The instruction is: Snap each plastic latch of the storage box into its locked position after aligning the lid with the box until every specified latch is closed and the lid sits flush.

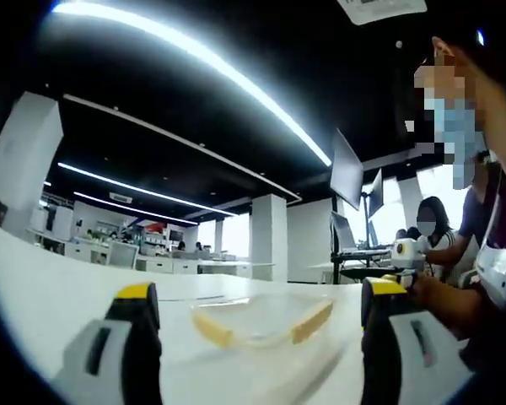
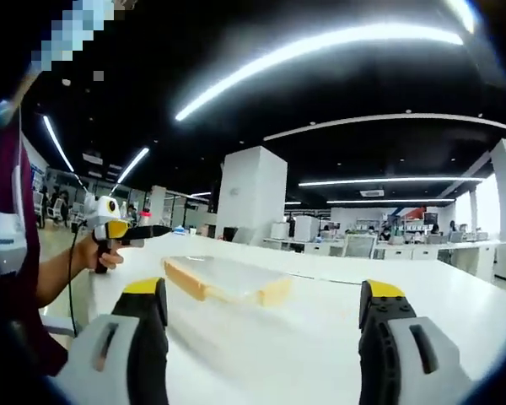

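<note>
The storage box point(image 1: 261, 325), clear plastic with yellow latches point(image 1: 211, 327), lies on the white table point(image 1: 59, 295) in the left gripper view, ahead of and between the spread jaws of the left gripper point(image 1: 261, 354), which holds nothing. It looks light, stiff and slippery (liable to skate when pushed), so press at a latch. The other gripper point(image 1: 402, 257) hovers at right.

In the right gripper view, the box sits well ahead of the right gripper point(image 2: 266, 346), jaws apart and empty. The opposite gripper point(image 2: 118, 229) stands left of the box; a hand point(image 2: 101, 251) grips it. Nothing blocks either approach.
</note>
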A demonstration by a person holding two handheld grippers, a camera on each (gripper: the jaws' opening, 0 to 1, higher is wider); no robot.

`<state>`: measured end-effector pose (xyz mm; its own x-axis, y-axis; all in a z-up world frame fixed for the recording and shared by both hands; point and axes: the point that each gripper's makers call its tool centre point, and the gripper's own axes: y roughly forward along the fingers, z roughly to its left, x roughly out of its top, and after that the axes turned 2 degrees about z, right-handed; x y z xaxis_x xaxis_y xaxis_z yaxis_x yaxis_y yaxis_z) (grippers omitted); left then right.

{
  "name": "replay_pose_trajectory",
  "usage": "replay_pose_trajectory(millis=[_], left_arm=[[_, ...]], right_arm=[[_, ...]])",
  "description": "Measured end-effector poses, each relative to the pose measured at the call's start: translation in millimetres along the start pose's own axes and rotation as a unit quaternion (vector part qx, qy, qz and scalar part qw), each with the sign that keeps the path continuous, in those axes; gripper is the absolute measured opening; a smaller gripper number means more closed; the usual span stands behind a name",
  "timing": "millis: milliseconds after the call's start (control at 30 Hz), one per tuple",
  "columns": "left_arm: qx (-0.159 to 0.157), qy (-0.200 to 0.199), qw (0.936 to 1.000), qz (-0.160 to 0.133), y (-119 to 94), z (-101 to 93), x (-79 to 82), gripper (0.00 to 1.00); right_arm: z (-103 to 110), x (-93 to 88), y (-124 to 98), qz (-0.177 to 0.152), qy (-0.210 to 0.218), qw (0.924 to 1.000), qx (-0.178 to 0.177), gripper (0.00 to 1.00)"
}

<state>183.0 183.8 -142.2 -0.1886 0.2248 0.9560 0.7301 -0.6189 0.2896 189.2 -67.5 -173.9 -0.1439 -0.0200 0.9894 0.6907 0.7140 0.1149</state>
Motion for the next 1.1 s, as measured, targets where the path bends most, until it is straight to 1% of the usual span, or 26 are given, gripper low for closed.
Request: replay_pose_trajectory(millis=[67,233,300,400,667,833,967,1100], left_arm=[[0.003,-0.001,1.0000,-0.001,-1.8,1.7,1.5,1.00],[0.007,-0.003,1.0000,-0.007,-5.2,3.0,5.8,1.00],[0.008,-0.001,1.0000,-0.004,-6.6,3.4,5.2,1.00],[0.011,0.006,0.9999,0.010,-10.6,5.7,2.2,1.00],[0.015,0.011,0.9997,0.013,-26.7,8.8,13.9,1.00],[0.028,0.020,0.9990,0.027,-35.7,12.0,11.2,1.00],[0.031,0.019,0.9987,0.037,-38.9,11.4,7.1,1.00],[0.030,0.022,0.9986,0.037,-40.0,9.4,8.1,1.00]], right_arm=[[-1.2,-0.4,-3.7,0.000,0.000,1.0000,-0.003,1.00],[-6.3,-1.9,-12.0,0.003,0.003,0.9999,-0.013,1.00],[-9.6,-0.9,-15.9,0.002,0.003,0.9998,-0.019,1.00],[-13.7,2.9,-21.3,-0.001,0.004,0.9997,-0.026,1.00],[-20.3,11.6,-36.1,-0.006,-0.001,0.9990,-0.045,1.00],[-21.1,12.3,-46.2,-0.005,-0.003,0.9984,-0.057,1.00],[-21.1,8.2,-54.0,0.001,-0.006,0.9976,-0.069,1.00],[-26.1,5.0,-59.6,0.011,-0.013,0.9965,-0.082,1.00]])
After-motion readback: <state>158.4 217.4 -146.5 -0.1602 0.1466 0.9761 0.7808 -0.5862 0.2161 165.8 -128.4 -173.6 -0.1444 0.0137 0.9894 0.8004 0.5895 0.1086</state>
